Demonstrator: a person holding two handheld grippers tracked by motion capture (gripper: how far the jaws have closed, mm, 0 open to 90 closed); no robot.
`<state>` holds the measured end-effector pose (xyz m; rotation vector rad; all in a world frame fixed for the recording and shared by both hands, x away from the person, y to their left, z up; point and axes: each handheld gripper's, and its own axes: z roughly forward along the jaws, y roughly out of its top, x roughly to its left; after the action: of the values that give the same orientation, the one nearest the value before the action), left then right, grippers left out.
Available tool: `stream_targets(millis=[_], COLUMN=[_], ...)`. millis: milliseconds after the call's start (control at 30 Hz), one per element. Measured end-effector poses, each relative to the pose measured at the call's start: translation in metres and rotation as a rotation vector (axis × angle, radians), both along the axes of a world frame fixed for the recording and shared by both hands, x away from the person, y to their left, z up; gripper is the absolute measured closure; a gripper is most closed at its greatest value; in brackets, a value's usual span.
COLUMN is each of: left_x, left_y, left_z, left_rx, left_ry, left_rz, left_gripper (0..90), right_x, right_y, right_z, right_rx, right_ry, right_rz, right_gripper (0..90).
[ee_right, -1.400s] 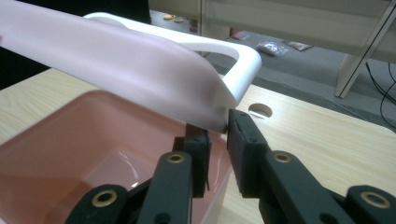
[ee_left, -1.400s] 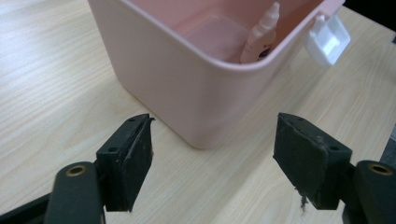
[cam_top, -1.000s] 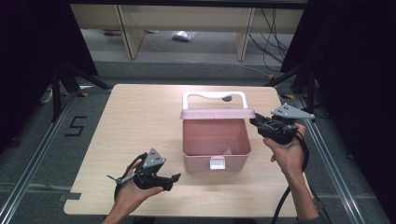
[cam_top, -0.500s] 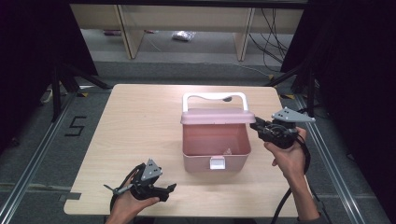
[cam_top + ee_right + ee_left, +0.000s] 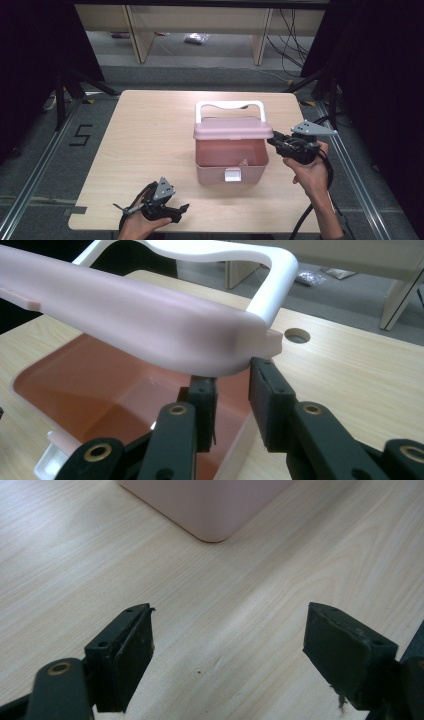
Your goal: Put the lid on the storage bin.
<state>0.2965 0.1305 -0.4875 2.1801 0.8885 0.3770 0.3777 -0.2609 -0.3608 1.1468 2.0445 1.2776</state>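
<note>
A pink storage box (image 5: pixel 230 162) with a white latch (image 5: pixel 231 174) stands mid-table. Its pink lid (image 5: pixel 234 128), with a white handle (image 5: pixel 229 106), hangs half lowered over the open box. My right gripper (image 5: pixel 274 141) is at the lid's right end. In the right gripper view its jaws stand close together and pinch the lid's (image 5: pixel 150 325) corner rim. My left gripper (image 5: pixel 181 212) lies low near the table's front edge, left of the box. Its jaws are spread wide over bare wood (image 5: pixel 227 650), with a corner of the box (image 5: pixel 210 505) ahead.
The wooden table (image 5: pixel 145 140) has a round cable hole (image 5: pixel 296 335) near the box's back right. Dark frame posts stand beside the table, with shelving legs and cables on the floor behind. Bare wood spreads left of the box.
The lid has swung from upright down and forward over the box, with the right gripper following it. The left gripper has drawn back toward the table's front edge.
</note>
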Motion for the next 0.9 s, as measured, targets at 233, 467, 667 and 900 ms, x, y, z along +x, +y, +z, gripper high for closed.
stream_targets(millis=[233, 467, 667, 900], left_x=[-0.001, -0.001, -0.001, 0.0], left_y=[0.003, 0.004, 0.004, 0.005], left_z=[0.0, -0.001, 0.0, -0.001], left_rx=[0.008, 0.014, 0.006, 0.006], left_ry=[0.003, 0.005, 0.0, -0.005], left_rz=[-0.004, -0.001, 0.009, 0.019], left_gripper=[19.6, 19.6, 19.6, 19.7], right_x=[-0.003, -0.008, -0.009, -0.011], right_y=[-0.001, -0.001, -0.002, 0.0], right_z=[-0.003, -0.01, -0.017, -0.023], right_rx=[-0.016, 0.008, -0.009, -0.013], right_ry=[0.016, 0.053, 0.053, 0.068], right_rz=[0.013, 0.013, 0.035, 0.035], right_gripper=[72.2, 71.8, 71.8, 71.5])
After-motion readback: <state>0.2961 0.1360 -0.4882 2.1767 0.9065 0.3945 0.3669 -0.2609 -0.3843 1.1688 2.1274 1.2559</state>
